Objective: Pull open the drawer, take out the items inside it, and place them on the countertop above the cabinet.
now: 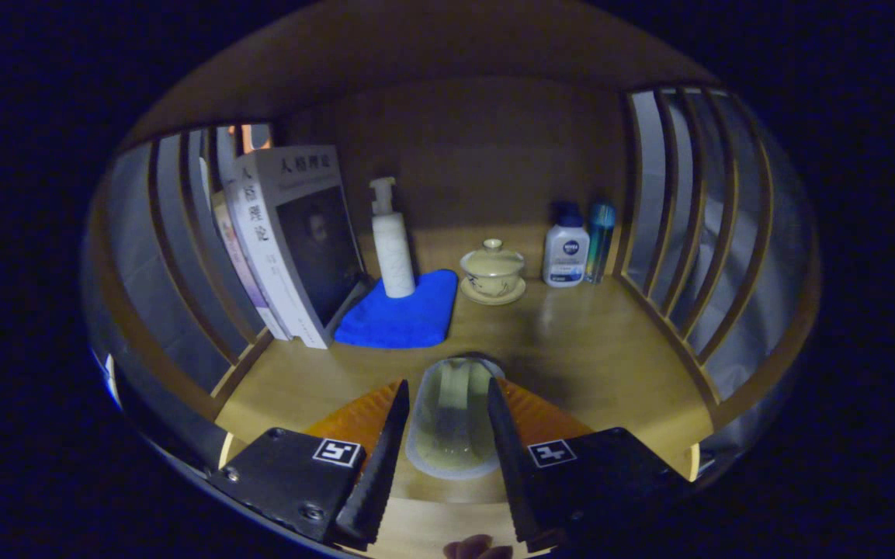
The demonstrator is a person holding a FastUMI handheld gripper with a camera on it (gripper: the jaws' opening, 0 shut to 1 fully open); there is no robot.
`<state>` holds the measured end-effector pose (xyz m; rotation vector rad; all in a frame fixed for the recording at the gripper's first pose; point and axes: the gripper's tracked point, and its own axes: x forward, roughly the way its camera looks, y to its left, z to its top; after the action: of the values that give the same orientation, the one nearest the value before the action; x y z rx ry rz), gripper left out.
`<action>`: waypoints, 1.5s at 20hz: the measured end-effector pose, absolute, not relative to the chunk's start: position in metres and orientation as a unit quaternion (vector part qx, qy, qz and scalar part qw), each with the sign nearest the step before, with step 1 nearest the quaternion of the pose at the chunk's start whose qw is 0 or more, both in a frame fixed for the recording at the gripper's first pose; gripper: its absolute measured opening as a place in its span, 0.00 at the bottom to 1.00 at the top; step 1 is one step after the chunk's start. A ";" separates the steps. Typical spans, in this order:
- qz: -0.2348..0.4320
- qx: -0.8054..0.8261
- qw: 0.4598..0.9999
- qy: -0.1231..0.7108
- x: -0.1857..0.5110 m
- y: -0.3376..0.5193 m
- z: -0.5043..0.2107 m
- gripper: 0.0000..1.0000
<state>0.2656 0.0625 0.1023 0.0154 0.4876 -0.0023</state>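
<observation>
My gripper point(447, 384) is over the front of the wooden countertop point(587, 341). A small clear container with a pale yellowish tint point(451, 423) sits between the fingers. Both fingers point(385, 442) press on its sides, so the gripper is shut on it. The container's rounded far end pokes out just past the fingertips and casts a shadow on the wood. I cannot tell whether it touches the countertop or hangs just above it.
Beyond the fingers, a white pump bottle point(393, 248) stands on a blue cloth point(404, 310), with leaning books point(292, 241) beside it. Further right are a lidded teacup on a saucer point(492, 272), a white blue-capped bottle point(566, 248) and a slim teal bottle point(599, 241). Slatted wooden sides point(680, 233) close in both flanks.
</observation>
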 end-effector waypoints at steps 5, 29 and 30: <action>0.028 -0.038 0.988 0.149 0.200 0.080 0.128 0.83; -0.039 -0.001 0.999 0.002 -0.028 0.055 -0.006 1.00; -0.040 -0.003 0.999 0.000 -0.030 0.056 -0.010 1.00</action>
<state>-0.0296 0.0562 -0.0096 -0.0050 0.0001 -0.0798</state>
